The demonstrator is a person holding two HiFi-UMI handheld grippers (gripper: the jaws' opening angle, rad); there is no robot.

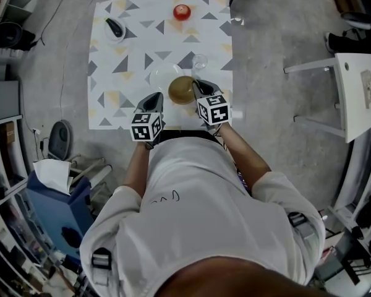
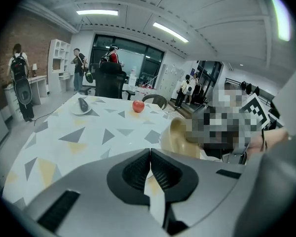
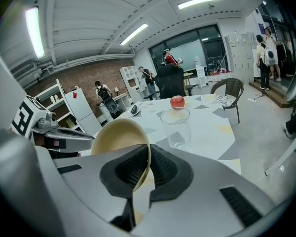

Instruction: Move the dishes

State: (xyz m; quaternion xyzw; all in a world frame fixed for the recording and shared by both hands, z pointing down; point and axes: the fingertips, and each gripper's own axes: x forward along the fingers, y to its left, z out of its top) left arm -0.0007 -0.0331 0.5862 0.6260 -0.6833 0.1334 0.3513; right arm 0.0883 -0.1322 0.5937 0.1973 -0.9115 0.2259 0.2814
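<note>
Plainly, the move turns on the right tool (image 1: 198, 86), whose jaws are pinched on the right-hand rim of the tan bowl (image 1: 181, 90). The bowl sits at the near edge of the counter (image 1: 108, 94), and its body extends leftward from that grip, toward the left tool (image 1: 155, 99). The left tool hovers just beside the bowl's near-left side, apart from it. The right hand therefore carries the dish, though the left is about as near and could steady the far rim.

The right gripper view shows the grip itself. The right tool (image 3: 149, 154) has one pad inside and one outside the wall of the bowl (image 3: 119, 138), and the bowl is tipped up, with its opening turned toward the left tool (image 3: 56, 132). That view also shows a clear glass (image 3: 176, 125) standing just past the jaws, with an apple (image 3: 177, 101) well beyond it. Any carry forward or to the right would likely have to clear the glass.

The left gripper view shows the left tool (image 2: 150, 153) with its jaws pressed together on nothing. The bowl (image 2: 176, 136) is off to its right.

From the head view alone, the tilt is hard to tell. It does show a small plate (image 1: 114, 30) at the far-left corner.
</note>
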